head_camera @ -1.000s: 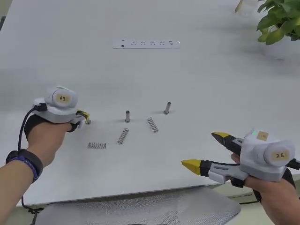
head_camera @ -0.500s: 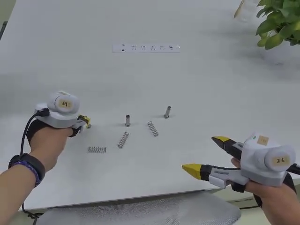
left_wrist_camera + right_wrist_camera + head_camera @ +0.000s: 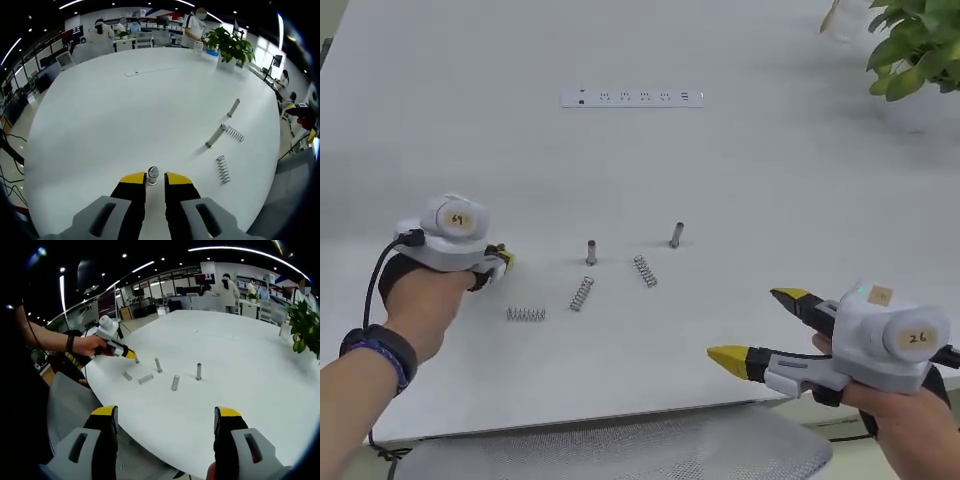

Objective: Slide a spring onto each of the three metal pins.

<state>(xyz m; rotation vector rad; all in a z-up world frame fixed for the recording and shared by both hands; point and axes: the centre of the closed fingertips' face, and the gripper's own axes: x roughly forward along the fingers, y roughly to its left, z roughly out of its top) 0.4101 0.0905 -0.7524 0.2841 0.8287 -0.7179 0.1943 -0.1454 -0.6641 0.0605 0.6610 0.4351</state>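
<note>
Left of the middle pin point(image 3: 591, 252), the left gripper point(image 3: 501, 259) sits low on the white table point(image 3: 740, 170). Its yellow-tipped jaws are drawn narrow on either side of the left pin point(image 3: 153, 175), which stands upright between them; whether the pads actually press the metal cannot be told from the left gripper view. Nearer the person than the middle pin lie the three springs, all flat on the table and none yet on a pin: the left spring point(image 3: 526, 314) off to its left, the middle spring point(image 3: 581, 292) close to its foot, the right spring point(image 3: 644, 270) a little to its right. Further right of the middle pin stands the right pin point(image 3: 676, 235), also upright and bare. Well to the right of the middle pin, by the table's near edge, the right gripper point(image 3: 760, 325) hangs with jaws spread wide and nothing between them. The springs look light, thin-wired and bouncy, likely to roll or skid on the smooth top and to buckle if pinched hard. A gentle hold across the coils near one end, leaving the open mouth free for the pin, seems safest. The pins look stiff and smooth but narrow-footed, easy to tip unless steadied low on the shaft.
</note>
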